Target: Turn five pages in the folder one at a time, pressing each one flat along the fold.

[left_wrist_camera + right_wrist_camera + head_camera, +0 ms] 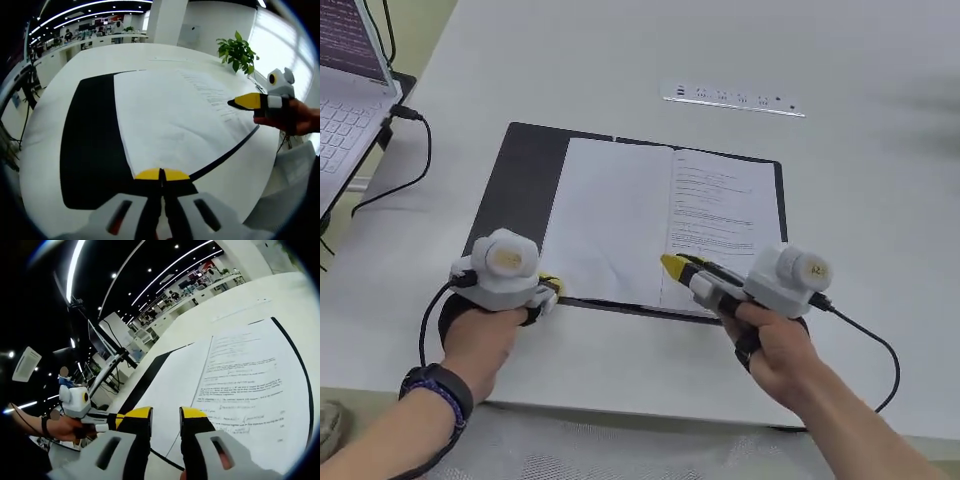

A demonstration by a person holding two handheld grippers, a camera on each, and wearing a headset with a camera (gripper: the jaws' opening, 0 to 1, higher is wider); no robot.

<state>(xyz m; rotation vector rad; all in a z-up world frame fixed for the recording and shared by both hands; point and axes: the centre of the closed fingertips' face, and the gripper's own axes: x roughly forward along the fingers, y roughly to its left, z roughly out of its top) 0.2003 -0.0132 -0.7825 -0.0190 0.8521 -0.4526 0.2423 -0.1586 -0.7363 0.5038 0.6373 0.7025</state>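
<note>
Though the folder (515,190) lies open, its print (715,200) is illegible.

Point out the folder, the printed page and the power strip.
folder (515,200), head view, bare black left cover.
printed page (725,210), head view, middle of the text.
power strip (732,100), head view, its middle.

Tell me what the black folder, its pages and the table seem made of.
The folder looks like matte black plastic or card: flat, dull, no glare. Its pages are thin white paper, slightly bowed, printed with text. The table seems smooth white laminate with soft sheen.
</note>
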